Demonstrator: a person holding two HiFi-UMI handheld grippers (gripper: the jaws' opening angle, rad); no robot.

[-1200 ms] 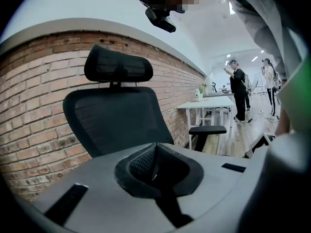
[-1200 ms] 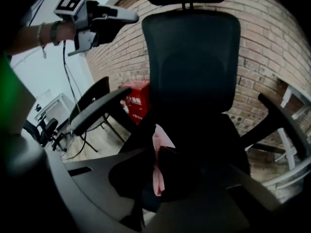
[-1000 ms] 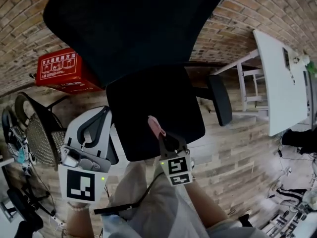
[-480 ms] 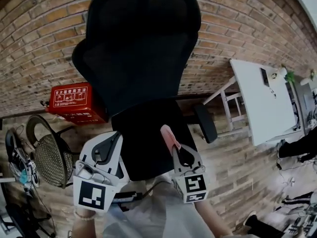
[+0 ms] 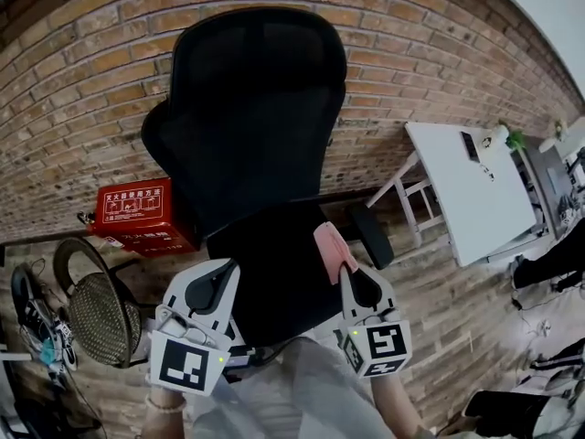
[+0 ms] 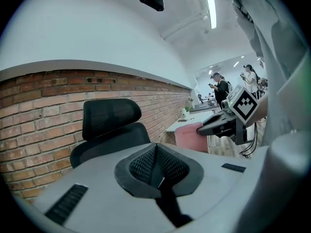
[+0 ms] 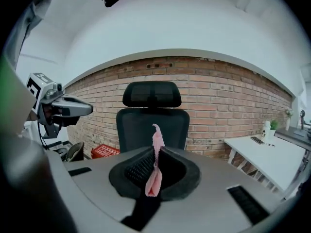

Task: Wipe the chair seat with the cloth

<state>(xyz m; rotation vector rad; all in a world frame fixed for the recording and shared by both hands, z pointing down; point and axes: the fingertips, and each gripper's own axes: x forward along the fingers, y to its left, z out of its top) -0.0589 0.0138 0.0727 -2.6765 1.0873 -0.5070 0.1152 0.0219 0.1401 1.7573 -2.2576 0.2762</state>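
Note:
A black office chair with a tall mesh back stands against the brick wall; its seat [image 5: 274, 263] lies just ahead of both grippers. My right gripper [image 5: 343, 265] is shut on a pink cloth [image 5: 331, 245], which sticks up from the jaws over the seat's right side. In the right gripper view the pink cloth [image 7: 155, 169] is pinched between the jaws, with the chair [image 7: 152, 115] straight ahead. My left gripper [image 5: 217, 286] hovers at the seat's front left, shut with nothing in it. In the left gripper view, the chair [image 6: 109, 127] is at the left and the cloth [image 6: 190, 136] at the right.
A red box [image 5: 137, 218] sits on the floor left of the chair. A second dark mesh chair [image 5: 91, 305] stands at the far left. A white desk [image 5: 471, 190] is to the right, and the chair's armrest [image 5: 370, 236] juts out on the right. People stand far off [image 6: 221, 86].
The view has tilted up, so the chair back and wall fill more of the frame. Both grippers have lifted and now point forward at the chair, the cloth still held.

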